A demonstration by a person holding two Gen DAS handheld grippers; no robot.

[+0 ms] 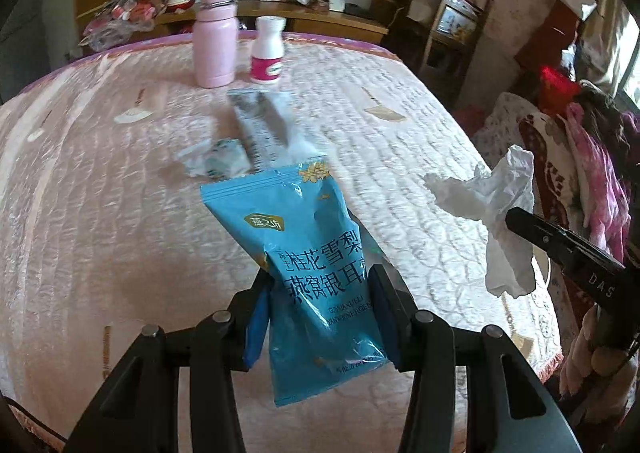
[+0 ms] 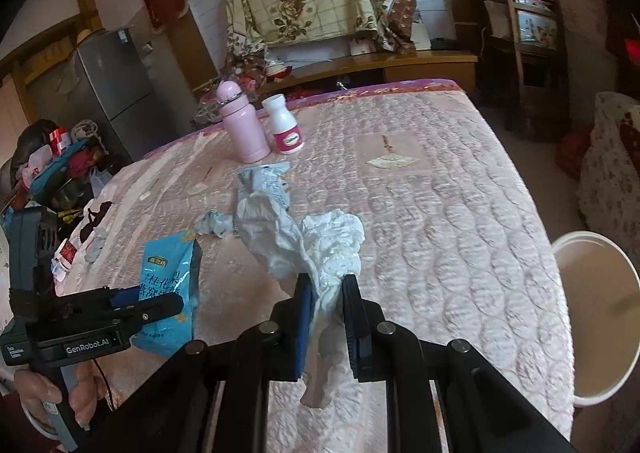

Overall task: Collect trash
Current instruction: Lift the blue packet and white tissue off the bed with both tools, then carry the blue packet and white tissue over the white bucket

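My left gripper [image 1: 320, 277] is shut on a blue snack packet [image 1: 308, 253] with white Chinese print, held above the quilted bed. From the right wrist view the same packet [image 2: 170, 285] hangs in the left gripper [image 2: 176, 303] at the left. My right gripper [image 2: 326, 281] is shut on a crumpled white tissue [image 2: 320, 245]; it also shows as a white tissue [image 1: 506, 213] at the right of the left wrist view. Two pieces of trash lie on the bed: a crumpled pale-blue wrapper [image 1: 218, 161] and a long grey-blue wrapper [image 1: 260, 121].
A pink flask [image 1: 214, 35] and a white bottle with a pink label [image 1: 268, 51] stand at the bed's far end. A white bucket [image 2: 596, 317] sits on the floor off the bed's right edge. Cluttered furniture surrounds the bed [image 2: 440, 213].
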